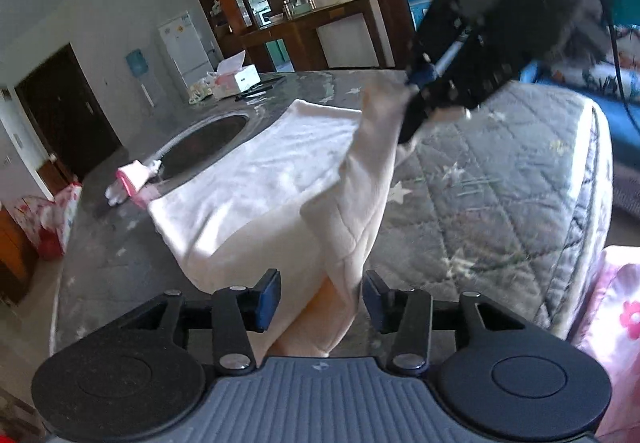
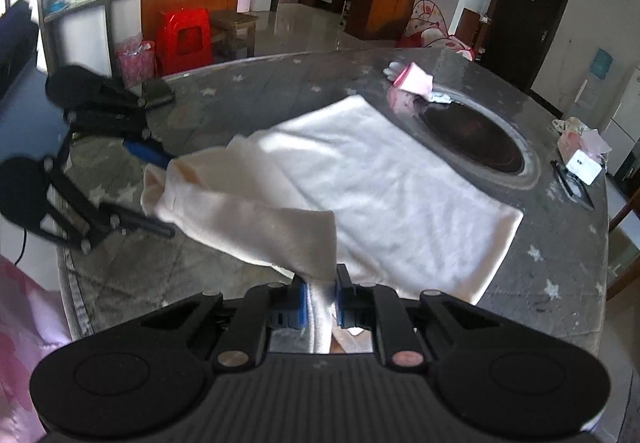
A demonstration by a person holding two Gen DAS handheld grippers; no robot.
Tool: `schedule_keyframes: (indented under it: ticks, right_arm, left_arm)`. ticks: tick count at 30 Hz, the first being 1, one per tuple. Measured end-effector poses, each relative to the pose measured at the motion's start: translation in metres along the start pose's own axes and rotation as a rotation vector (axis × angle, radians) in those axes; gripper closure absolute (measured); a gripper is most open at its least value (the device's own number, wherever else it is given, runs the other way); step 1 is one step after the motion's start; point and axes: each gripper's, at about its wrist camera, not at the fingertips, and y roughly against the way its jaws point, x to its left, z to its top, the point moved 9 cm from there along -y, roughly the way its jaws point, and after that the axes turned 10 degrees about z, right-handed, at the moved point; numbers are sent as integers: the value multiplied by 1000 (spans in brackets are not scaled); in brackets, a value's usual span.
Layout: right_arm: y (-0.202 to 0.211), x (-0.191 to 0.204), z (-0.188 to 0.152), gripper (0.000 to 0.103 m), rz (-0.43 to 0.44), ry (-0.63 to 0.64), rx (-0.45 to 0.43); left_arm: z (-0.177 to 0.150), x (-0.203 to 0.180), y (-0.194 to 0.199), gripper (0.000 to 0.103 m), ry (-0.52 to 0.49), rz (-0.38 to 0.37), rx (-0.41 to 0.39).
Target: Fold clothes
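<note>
Left gripper, lower centre of the left wrist view: jaws standing moderately apart, with a strip of the cream garment passing between the blue pads. Clear gap on the left pad's side; cloth close against the right pad, contact not certain. No clamping visible.

Right gripper, lower centre of the right wrist view: jaws narrow, pinched onto a fold of the same garment, cloth bunched between the pads. Also seen at upper right of the left wrist view, gripping the far end of the raised strip.

Left gripper again at mid left of the right wrist view, the strip's end lying between its fingers.

Garment body: spread flat across the middle of the table, on a grey quilted cover with pale stars. One long strip lifted off the body and stretched between the two grippers.

Round dark recess in the table top, just beside the garment's far edge. Small pink item at the recess rim, apart from the garment. Tissue box farther back, well apart.
</note>
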Motion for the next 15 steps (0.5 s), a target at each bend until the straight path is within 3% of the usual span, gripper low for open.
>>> schedule_keyframes:
  ticks: [9, 14, 15]
  right_arm:
    - [3, -11, 17, 92, -34, -18, -25]
    - [4, -8, 8, 93, -37, -22, -24]
    - [4, -6, 6, 93, -35, -22, -27]
  left_arm:
    - [-8, 2, -7, 56, -67, 94, -23]
    - [-8, 12, 1, 87, -58, 82, -46]
    - [-7, 13, 4, 88, -54, 73, -51]
